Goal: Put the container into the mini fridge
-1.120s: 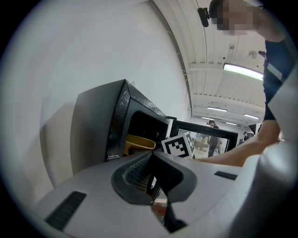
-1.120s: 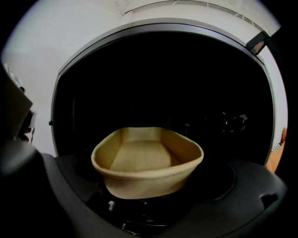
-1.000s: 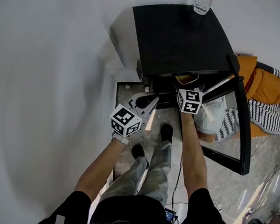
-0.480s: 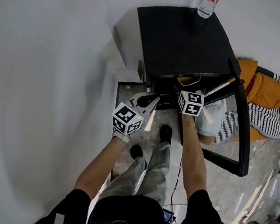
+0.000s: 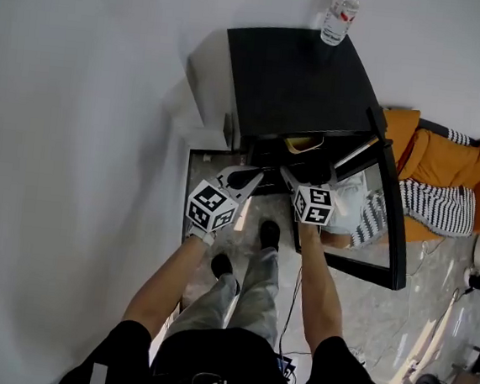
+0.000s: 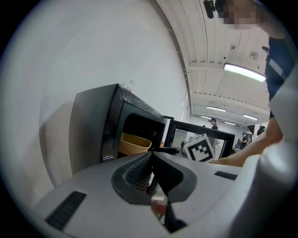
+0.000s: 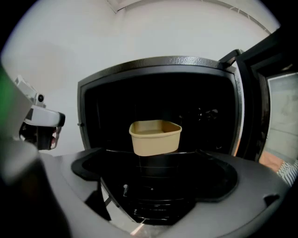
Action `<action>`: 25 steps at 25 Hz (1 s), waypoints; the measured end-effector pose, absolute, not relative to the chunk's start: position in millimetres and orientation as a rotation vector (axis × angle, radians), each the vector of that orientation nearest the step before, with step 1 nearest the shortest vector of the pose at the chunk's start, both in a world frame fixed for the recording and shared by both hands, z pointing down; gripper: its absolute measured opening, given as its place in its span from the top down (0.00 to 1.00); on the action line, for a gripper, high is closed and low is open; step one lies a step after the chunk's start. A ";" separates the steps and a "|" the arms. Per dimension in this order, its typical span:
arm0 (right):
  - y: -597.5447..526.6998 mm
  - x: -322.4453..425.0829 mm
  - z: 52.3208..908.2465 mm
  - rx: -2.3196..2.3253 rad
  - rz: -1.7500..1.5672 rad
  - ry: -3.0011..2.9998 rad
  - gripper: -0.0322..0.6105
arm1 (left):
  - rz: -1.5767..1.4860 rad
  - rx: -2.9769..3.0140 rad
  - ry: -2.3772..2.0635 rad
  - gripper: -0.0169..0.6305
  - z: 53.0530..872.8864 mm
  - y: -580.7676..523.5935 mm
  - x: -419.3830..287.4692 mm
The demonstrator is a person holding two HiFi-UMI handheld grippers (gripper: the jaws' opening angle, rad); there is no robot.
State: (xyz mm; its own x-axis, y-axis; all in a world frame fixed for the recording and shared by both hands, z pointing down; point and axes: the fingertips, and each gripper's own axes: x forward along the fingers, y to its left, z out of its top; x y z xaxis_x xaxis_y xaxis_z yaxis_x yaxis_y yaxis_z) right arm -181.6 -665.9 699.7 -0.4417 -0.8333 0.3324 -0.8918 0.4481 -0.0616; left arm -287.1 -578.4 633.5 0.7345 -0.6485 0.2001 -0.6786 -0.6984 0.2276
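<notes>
The tan container point(image 7: 155, 136) stands on a shelf inside the black mini fridge point(image 7: 158, 69), and its rim point(image 5: 302, 142) shows in the fridge's mouth in the head view. My right gripper point(image 7: 156, 174) is a little in front of the fridge. Its jaws are spread wide with nothing between them, clear of the container. My left gripper point(image 6: 151, 157) hangs to the left of the opening with its jaws shut and empty. From there I see the container point(image 6: 135, 143) edge-on. In the head view both the left gripper point(image 5: 239, 178) and the right gripper point(image 5: 293, 180) point at the fridge.
The fridge door point(image 5: 388, 211) stands open to the right. A water bottle point(image 5: 337, 17) stands on the fridge top point(image 5: 293, 74). An orange and striped cloth point(image 5: 435, 168) lies beyond the door. The person's feet point(image 5: 268, 232) are just before the fridge. A white wall runs along the left.
My right gripper has drawn back from the fridge mouth, leaving the container on the shelf. The left gripper has stayed about where it was.
</notes>
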 end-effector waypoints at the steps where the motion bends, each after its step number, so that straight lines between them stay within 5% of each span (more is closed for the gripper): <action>1: -656.1 -180.1 697.0 1.488 0.345 -2.440 0.03 | 0.156 2.652 -1.034 0.96 631.4 -574.6 -287.7; 5: -620.1 -170.8 677.5 1.495 0.379 -2.431 0.04 | 0.159 2.657 -1.025 0.96 620.4 -558.0 -289.4; 16: -535.3 -158.4 607.2 1.517 0.396 -2.479 0.41 | 0.064 2.671 -1.026 0.96 555.5 -505.0 -292.4; 25: -499.8 -177.6 568.0 1.410 0.377 -2.549 0.53 | 0.105 2.731 -1.002 0.96 529.3 -480.0 -292.0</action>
State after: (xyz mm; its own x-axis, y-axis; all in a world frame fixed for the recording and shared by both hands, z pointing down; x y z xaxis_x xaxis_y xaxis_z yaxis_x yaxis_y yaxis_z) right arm -177.6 -499.8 568.0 -0.5233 -0.7983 0.2982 -0.8504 0.5115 -0.1230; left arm -292.0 -480.0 529.3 0.7634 -0.6293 0.1455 -0.6458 -0.7396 0.1896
